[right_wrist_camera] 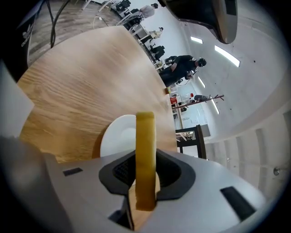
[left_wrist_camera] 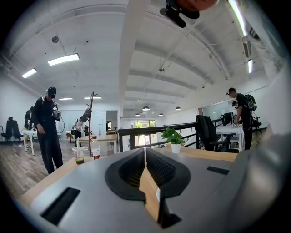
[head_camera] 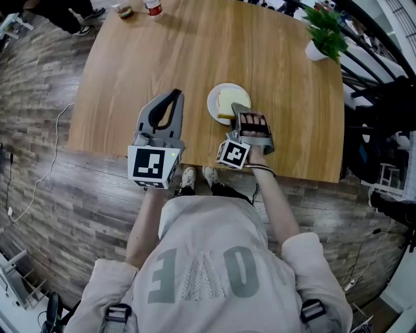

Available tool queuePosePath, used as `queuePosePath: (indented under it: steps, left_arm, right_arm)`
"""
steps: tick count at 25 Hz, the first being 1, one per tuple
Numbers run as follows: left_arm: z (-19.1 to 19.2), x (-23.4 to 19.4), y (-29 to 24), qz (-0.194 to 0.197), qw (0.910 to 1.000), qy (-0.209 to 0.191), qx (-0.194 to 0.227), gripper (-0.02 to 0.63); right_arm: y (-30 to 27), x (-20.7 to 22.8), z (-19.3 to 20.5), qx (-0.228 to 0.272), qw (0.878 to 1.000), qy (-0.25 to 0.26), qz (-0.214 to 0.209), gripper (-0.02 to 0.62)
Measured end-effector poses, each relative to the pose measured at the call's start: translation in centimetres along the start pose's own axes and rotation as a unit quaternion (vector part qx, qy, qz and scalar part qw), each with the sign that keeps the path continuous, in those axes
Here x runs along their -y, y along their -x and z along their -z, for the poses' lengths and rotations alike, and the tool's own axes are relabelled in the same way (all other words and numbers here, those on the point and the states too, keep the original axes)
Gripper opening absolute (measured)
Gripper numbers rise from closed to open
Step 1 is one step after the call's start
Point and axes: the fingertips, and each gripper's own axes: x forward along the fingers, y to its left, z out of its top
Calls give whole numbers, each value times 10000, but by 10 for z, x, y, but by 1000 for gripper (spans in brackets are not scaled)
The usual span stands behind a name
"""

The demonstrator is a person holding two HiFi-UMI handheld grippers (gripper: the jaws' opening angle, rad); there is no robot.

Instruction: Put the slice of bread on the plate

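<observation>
My right gripper (head_camera: 240, 108) is shut on the slice of bread (head_camera: 228, 101), a pale yellow square. It holds the slice just over the small white plate (head_camera: 213, 99) near the table's front edge. In the right gripper view the bread (right_wrist_camera: 145, 150) stands edge-on between the pads of that gripper (right_wrist_camera: 145, 179), with the plate (right_wrist_camera: 117, 139) below and ahead. I cannot tell whether the slice touches the plate. My left gripper (head_camera: 174, 96) hovers left of the plate, pointing across the table. Its jaws are shut with nothing in them (left_wrist_camera: 145, 157).
On the round wooden table (head_camera: 195, 52), a potted plant (head_camera: 323, 36) stands at the far right. A bottle (head_camera: 153, 6) and a cup (head_camera: 123, 10) stand at the far edge. People stand beyond the table (left_wrist_camera: 47, 129).
</observation>
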Motion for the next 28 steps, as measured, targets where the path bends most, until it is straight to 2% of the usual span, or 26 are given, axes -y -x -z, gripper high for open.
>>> queuePosePath:
  steps: [7,8,10,13,19,22,28]
  left_arm:
    - [4,2,0,96,9999,76,-46,18]
    - [4,2,0,97,9999,84,-57,18]
    - [5,3,1,123,9999,107,-41,18]
    - [7,4,4,190,9996,231,-14,18]
    - [11,2,7,183,9991,381,-36,18]
    - [10,1,8,173,9991,387,-31,19]
    - [9,2,8,186,9990,399,-32,18]
  right_arm:
    - [-7,0,-2,124,9954,-645,-697,96]
    - [-9,-1,-1,121,9926,-829,-875,125]
    - [-12,-6,1,118,9837,-1150,-1377,239]
    - [-11,-18,3,149,9709,-1223,-2055,269]
    - [-9,-22,10,218,9577,-1302,-2559,331]
    - [-5,-27,12,128,9422,-1421,-3030,337]
    - [12,-36,17,-138,8966,-1468,-4176,337]
